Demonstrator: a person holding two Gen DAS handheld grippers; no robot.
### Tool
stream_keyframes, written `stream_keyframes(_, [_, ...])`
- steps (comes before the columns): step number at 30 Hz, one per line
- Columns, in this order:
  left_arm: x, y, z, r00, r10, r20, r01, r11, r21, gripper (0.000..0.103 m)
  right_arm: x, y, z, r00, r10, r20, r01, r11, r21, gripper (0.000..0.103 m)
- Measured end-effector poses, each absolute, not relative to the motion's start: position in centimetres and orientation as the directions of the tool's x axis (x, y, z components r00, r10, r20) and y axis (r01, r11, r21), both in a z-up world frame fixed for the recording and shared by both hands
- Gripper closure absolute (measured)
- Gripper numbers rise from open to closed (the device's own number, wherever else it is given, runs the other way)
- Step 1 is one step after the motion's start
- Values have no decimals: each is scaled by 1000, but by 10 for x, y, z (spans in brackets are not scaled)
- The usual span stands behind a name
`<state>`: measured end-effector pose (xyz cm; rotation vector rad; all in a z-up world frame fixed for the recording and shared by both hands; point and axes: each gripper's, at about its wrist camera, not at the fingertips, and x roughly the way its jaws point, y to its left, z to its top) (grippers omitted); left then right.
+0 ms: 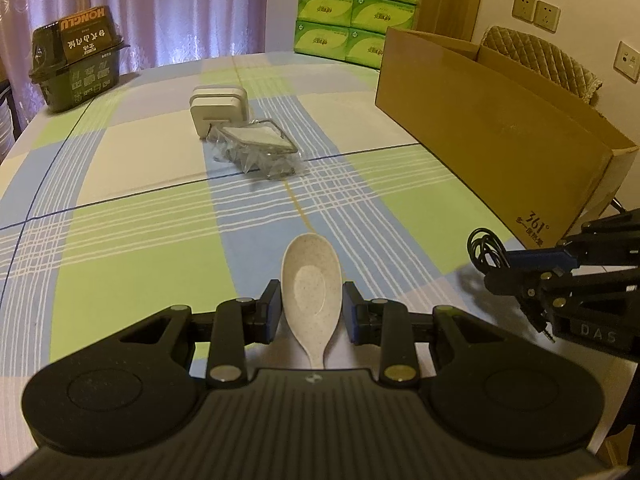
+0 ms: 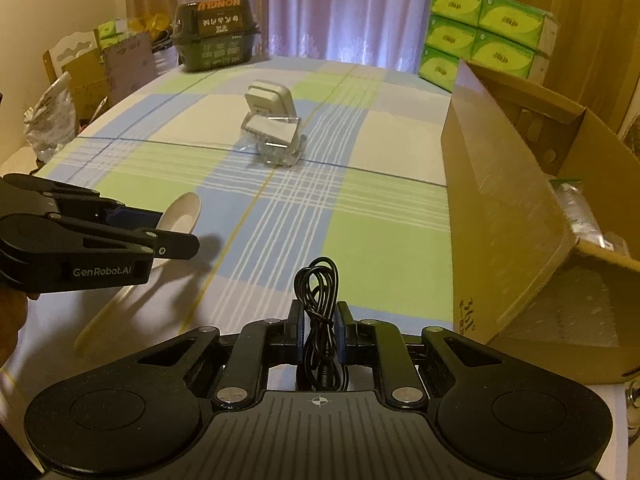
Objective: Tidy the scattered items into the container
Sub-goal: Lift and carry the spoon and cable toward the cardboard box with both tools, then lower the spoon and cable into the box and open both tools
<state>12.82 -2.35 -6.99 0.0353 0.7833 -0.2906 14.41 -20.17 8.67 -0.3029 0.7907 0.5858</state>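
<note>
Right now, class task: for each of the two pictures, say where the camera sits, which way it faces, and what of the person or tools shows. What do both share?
Left wrist view: sits on the left gripper, faces across the checked table; its fingers flank a white spoon; the right gripper shows at right.
Right wrist view: sits on the right gripper, faces the same way; its fingers pinch a black cable; the left gripper shows at left.
Shared: table, spoon, cable, cardboard box, white gadget.
</note>
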Motion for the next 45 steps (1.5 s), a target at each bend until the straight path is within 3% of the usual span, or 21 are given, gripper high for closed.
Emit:
stream_keyframes(15, [114,-20,-53,649,-263,-714,269,957,-108,76,138,-206,113,582,405,-705,-587,809,-19,86])
stream_keyframes(26, [99,-30,-9,682,-280,-676,259,956,-135,76,127,-221,148,631,442,-638,-562,827,17,86])
stream_keyframes(45, [110,-132,73,686,-418,-596,403,900,-167,76,149,-321,219,766,369,-526,-395,916,66,86])
